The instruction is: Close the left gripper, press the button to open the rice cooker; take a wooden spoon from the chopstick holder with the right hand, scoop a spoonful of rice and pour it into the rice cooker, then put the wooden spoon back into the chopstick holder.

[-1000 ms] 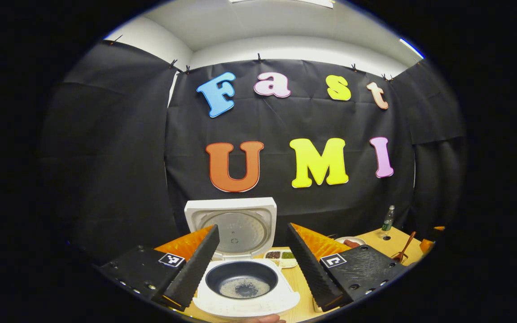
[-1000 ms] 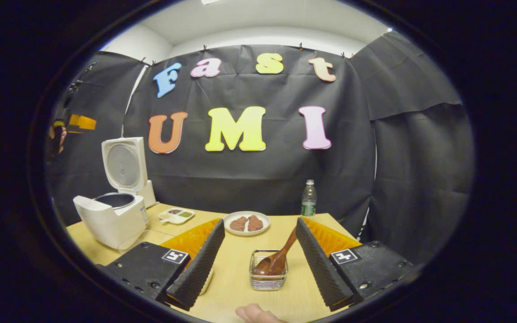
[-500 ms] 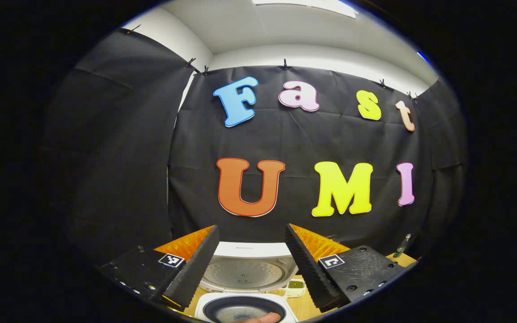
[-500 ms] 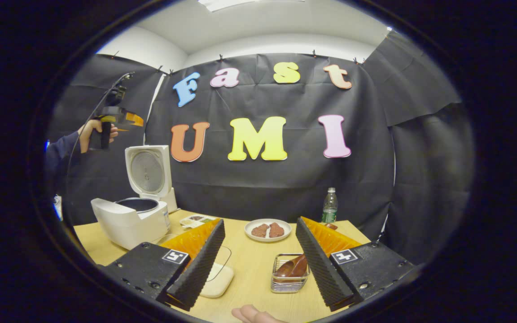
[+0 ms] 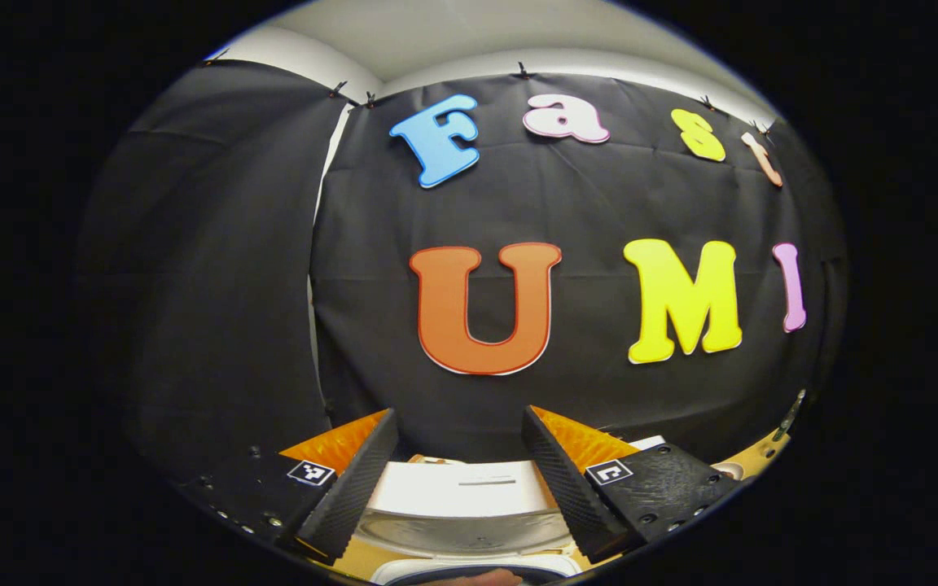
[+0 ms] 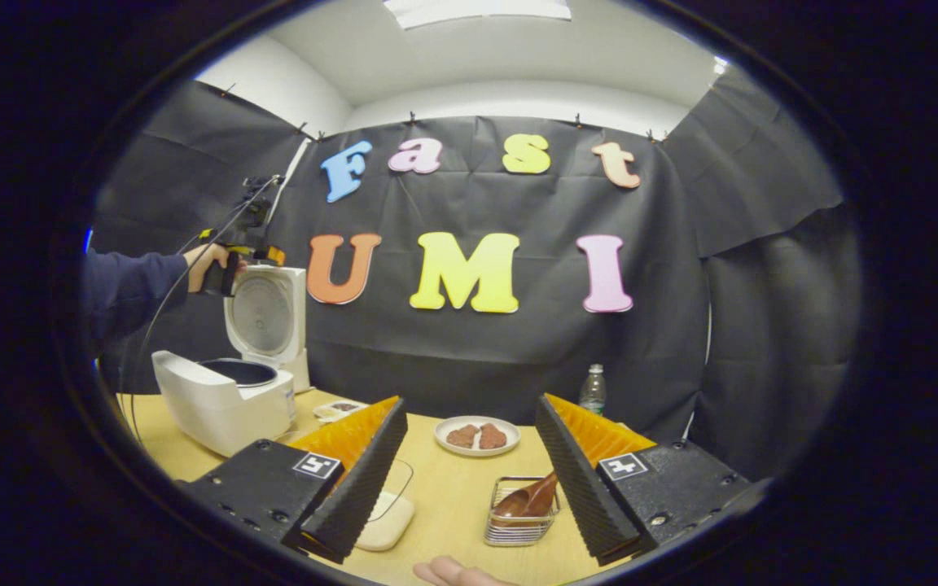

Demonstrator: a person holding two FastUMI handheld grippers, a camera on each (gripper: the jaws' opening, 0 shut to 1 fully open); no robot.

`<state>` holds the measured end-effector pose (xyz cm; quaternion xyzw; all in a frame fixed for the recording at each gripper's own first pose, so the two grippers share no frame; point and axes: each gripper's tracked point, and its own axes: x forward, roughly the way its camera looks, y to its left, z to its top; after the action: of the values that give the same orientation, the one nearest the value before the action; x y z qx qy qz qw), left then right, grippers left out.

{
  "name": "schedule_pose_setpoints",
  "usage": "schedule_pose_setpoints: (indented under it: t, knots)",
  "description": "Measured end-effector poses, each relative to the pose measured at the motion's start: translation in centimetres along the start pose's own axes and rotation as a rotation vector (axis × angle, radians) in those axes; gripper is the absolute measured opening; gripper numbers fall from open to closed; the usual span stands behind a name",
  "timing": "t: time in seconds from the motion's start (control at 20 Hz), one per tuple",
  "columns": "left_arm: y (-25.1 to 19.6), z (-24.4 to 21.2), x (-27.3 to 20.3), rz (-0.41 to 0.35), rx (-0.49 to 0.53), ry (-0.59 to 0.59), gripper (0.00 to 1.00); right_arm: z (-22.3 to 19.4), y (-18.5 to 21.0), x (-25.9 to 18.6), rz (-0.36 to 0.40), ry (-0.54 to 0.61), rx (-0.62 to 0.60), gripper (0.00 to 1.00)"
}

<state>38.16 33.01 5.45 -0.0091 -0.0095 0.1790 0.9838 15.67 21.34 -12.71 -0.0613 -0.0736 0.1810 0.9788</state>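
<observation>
Right gripper view has my right tool (image 6: 469, 468) low over the bench (image 6: 444, 509), fingers spread wide and holding nothing. I judge it sits there because the spoon step comes next: the wooden spoon (image 6: 528, 500) lies just ahead, between the fingers and nearer the right one, its bowl down in the chopstick holder (image 6: 519, 521) and its handle slanting up behind that finger. The holder is a small wire basket, shiny and open-sided; the spoon is dark, smooth wood with a rounded bowl.

Taking the rice cooker (image 6: 229, 391) as landmark: it stands at the bench's far left, a white, glossy, boxy body with its lid (image 6: 264, 313) hinged upright and the dark round pot exposed. So the opening step looks done. My left tool (image 6: 253, 248) is raised beside the lid's top edge, gripped in my hand (image 6: 212, 264); in the left gripper view its fingers (image 5: 355, 488) are spread apart with the lid's top edge (image 5: 461, 496) between and beyond them, nothing pinched. Right of the cooker sit a small divided dish, then a white plate (image 6: 477, 436) with two brown pieces, then a bottle (image 6: 592, 391) by the wall. A pale rounded pad lies under my right tool's left finger.
</observation>
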Motion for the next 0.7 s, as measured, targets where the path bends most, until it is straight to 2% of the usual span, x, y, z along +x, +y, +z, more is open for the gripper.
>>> schedule_pose_setpoints:
  t: [0.05,0.1,0.15,0.2,0.5,0.7]
  knots:
    - [0.3,0.7,0.0,0.007,-0.01,-0.033,0.97,-0.2,0.6,-0.3,0.01,0.002,-0.011,1.0]
    - [0.1,0.3,0.1,0.01,-0.003,-0.015,0.91,-0.2,1.0,-0.4,0.017,0.007,-0.021,1.0]
    - [0.2,0.4,-0.3,0.014,-0.002,-0.013,0.99,-0.3,1.1,-0.6,0.016,0.01,-0.026,1.0]
    - [0.2,0.3,-0.1,0.016,-0.005,-0.002,1.0,-0.2,1.0,-0.8,0.01,0.01,-0.025,1.0]
    - [0.3,-0.5,-4.0,0.011,0.002,0.039,1.0,1.9,2.5,-3.8,0.019,-0.018,-0.032,1.0]
    - [0.4,-1.8,-7.6,-0.006,-0.012,0.064,0.99,2.6,2.3,-6.0,-0.006,-0.011,-0.055,1.0]
